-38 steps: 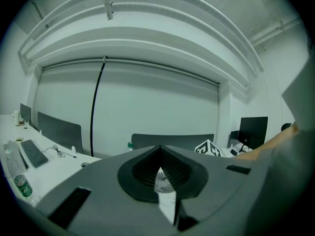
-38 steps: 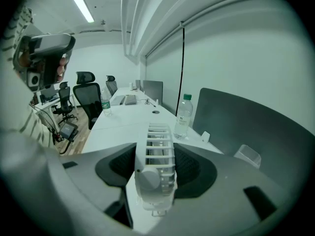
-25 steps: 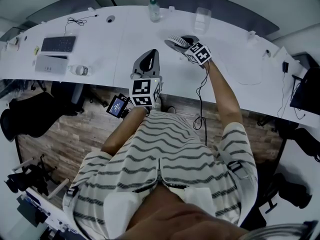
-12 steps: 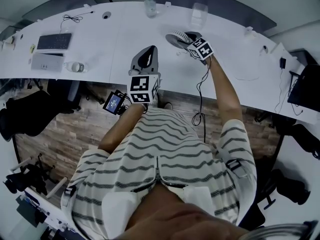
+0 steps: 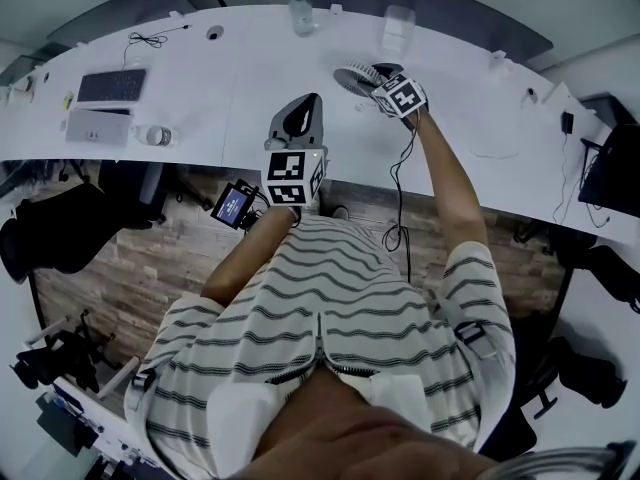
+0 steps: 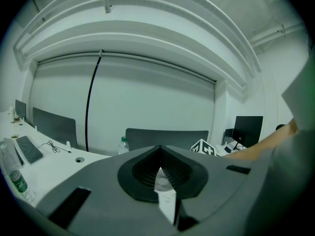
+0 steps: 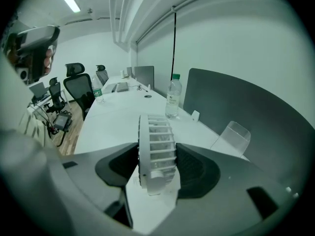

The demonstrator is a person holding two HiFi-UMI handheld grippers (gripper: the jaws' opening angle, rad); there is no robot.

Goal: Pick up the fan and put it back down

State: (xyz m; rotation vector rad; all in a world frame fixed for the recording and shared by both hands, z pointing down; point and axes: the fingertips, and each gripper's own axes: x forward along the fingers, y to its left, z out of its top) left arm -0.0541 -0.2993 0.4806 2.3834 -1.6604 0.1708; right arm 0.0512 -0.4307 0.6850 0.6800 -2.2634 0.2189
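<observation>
A small white round fan [image 5: 355, 76] with a slatted grille is on the white desk [image 5: 240, 78], right of its middle. In the right gripper view the fan [image 7: 156, 154] stands edge-on between the two jaws, which press on both its faces. My right gripper [image 5: 378, 86] is shut on it. I cannot tell whether its base touches the desk. My left gripper [image 5: 300, 108] hovers at the desk's near edge, left of the fan, jaws together and holding nothing. In the left gripper view [image 6: 165, 195] the fan shows through the narrow slit between them.
A water bottle [image 5: 300, 11] and a clear plastic holder [image 5: 397, 30] stand at the back of the desk behind the fan. A keyboard [image 5: 110, 84] and a lying bottle [image 5: 158, 135] are far left. A cable [image 5: 400, 198] hangs off the near edge. Office chairs [image 7: 78, 90] stand by the desk.
The head view has shifted slightly. My right gripper stays shut on the fan and has hardly moved relative to the bottle. My left gripper keeps its place.
</observation>
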